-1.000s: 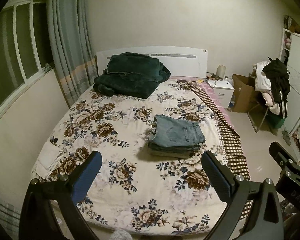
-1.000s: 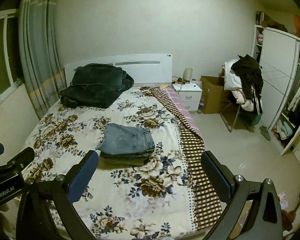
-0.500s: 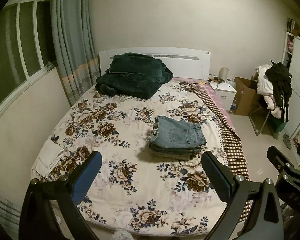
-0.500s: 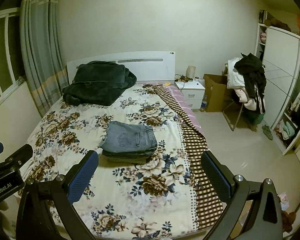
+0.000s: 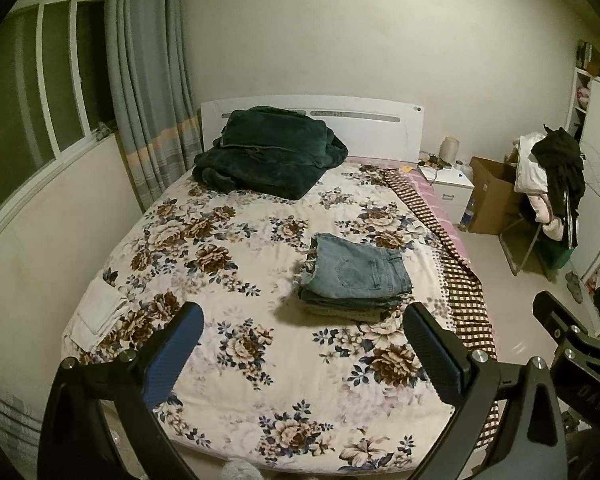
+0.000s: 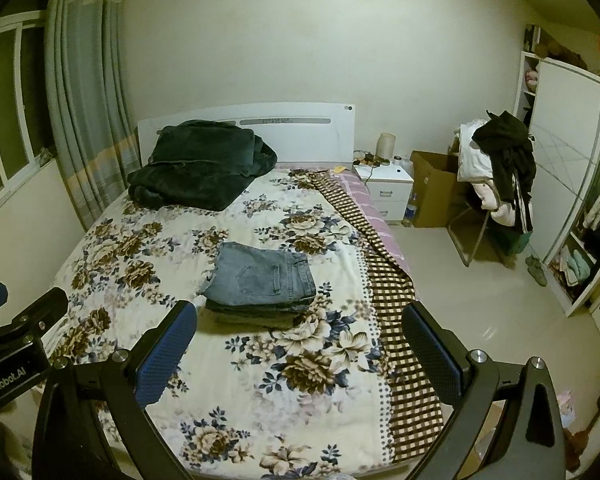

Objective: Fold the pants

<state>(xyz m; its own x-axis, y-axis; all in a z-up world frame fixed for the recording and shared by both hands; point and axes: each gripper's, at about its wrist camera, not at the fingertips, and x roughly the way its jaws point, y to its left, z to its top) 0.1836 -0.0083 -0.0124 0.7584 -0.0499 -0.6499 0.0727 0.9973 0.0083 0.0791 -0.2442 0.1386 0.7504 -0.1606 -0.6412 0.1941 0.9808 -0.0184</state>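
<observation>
Your left gripper [image 5: 300,344] and right gripper [image 6: 298,344] both stand spread wide, holding nothing, well short of the work. The folded jeans [image 6: 262,278] sit atop a small stack right of centre on the floral bedspread [image 6: 148,248]. Expect heavy, limp denim: grip the thick folded edge, 1 gripper per corner, if you shift it.

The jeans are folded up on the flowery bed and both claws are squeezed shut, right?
Not quite. The folded jeans do lie on the flowery bed, but both claws are open, not shut. The left claw gapes wide in the left wrist view, and the right claw does the same in the right wrist view. Neither holds anything.
</observation>
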